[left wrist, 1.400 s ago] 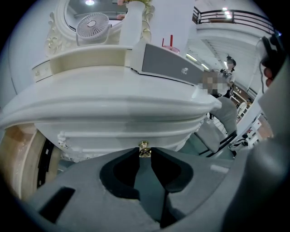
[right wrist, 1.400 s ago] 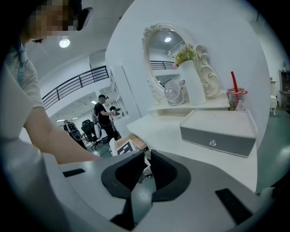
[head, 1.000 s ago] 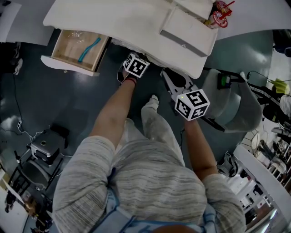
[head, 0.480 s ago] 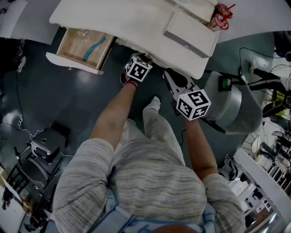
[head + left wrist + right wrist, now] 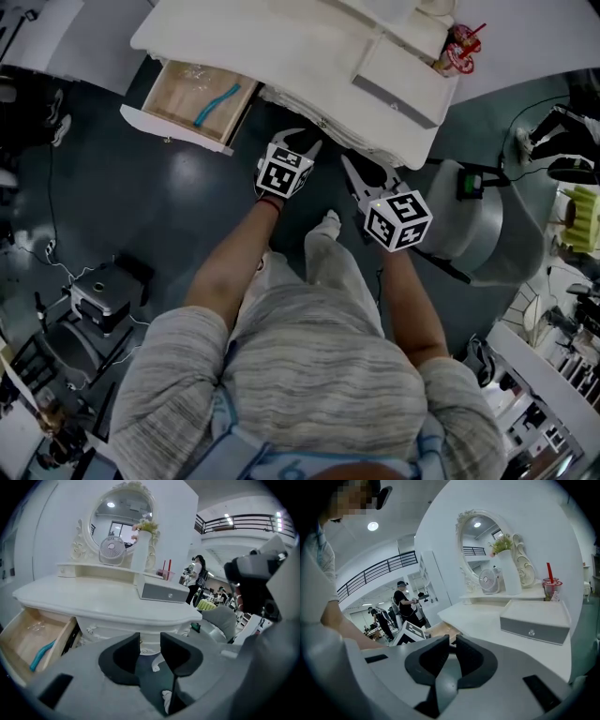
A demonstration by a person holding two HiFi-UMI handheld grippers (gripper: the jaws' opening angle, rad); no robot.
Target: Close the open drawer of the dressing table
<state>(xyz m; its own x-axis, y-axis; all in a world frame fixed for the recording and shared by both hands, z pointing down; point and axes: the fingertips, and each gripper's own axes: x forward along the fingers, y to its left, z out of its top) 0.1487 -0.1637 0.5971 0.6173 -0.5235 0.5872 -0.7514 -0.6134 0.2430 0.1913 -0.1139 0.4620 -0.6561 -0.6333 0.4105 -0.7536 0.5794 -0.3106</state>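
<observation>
Handling the drawer (image 5: 192, 103): judged to be a light, stiff wooden box on runners that should slide under a steady push. The loose teal item (image 5: 216, 103) inside may shift if the drawer is slammed.
Where to press: flat on the white front panel (image 5: 173, 139), near its middle, so that the drawer does not skew. No grip seems needed.
Drawer's place: pulled well out at the left end of the dressing table (image 5: 281, 47), well apart from both grippers.
Left gripper (image 5: 150, 641): its jaws have just been opening and stand moderately wide with nothing between them. It is held before the table's middle and points slantwise down toward the base.
Right gripper (image 5: 452, 651): its jaws are a narrow gap apart and hold nothing. It sits just right of the left gripper, near the table's front edge.
Arms: both forearms reach forward from the body, and the left one is nearer the drawer.
</observation>
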